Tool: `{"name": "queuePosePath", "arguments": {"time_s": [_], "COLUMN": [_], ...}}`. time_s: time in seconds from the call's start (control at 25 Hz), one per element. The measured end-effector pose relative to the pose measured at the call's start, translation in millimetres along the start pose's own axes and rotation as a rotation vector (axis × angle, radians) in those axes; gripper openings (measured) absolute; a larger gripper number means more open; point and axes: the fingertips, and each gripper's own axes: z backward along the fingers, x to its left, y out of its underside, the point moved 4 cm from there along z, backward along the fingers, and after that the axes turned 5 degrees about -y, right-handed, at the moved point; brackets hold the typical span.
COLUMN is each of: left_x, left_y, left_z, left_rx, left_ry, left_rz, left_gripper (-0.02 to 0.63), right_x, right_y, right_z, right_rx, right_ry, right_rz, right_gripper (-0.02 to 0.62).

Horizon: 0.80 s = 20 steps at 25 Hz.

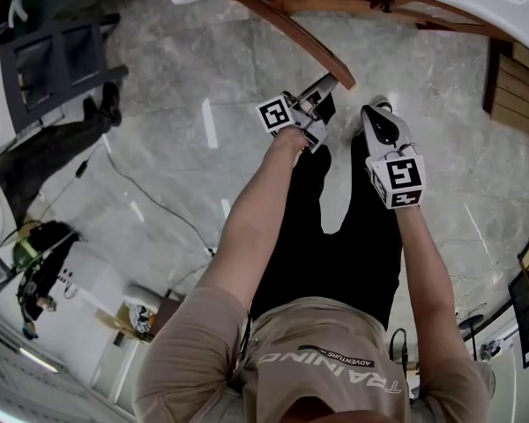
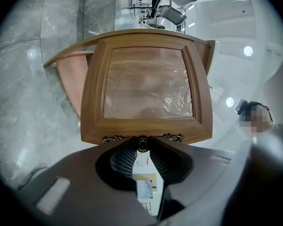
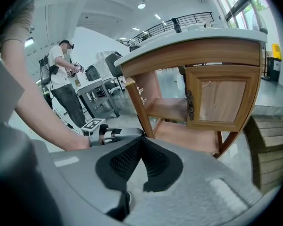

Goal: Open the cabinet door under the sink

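Two grippers. The left gripper (image 2: pixel 142 149) is pinched on the single round knob (image 2: pixel 142 143) of the open cabinet door (image 2: pixel 146 86). The right gripper (image 3: pixel 141 141) has its jaws pressed together, empty. Beyond, a second door (image 3: pixel 224 100) stands closed under the white sink counter (image 3: pixel 188 37). One person (image 3: pixel 61 79) stands behind.

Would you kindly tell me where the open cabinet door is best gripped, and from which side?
Grip the small round knob midway along the door's free edge, coming straight at the front face. It stands proud, while the frame around it is broad and flat, with nothing to pinch. The left tongs are shut on it this way.
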Motion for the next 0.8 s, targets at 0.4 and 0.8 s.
{"name": "queuePosePath", "arguments": {"time_s": [0.4, 0.8], "left_x": [7.7, 13.1], "left_y": [-4.2, -26.8], "left_z": [51.9, 106.6], "left_rx": [0.066, 0.093], "left_ry": [-0.021, -0.053], "left_rz": [-0.018, -0.048], "left_gripper": [0.098, 0.1], "right_x": [42.6, 65.7], "right_y": [11.0, 7.5], "right_z": [-11.1, -27.1], "right_rx": [0.009, 0.025], "right_ry": [-0.008, -0.029], "right_rz": [-0.029, -0.011], "right_gripper": [0.002, 0.002]}}
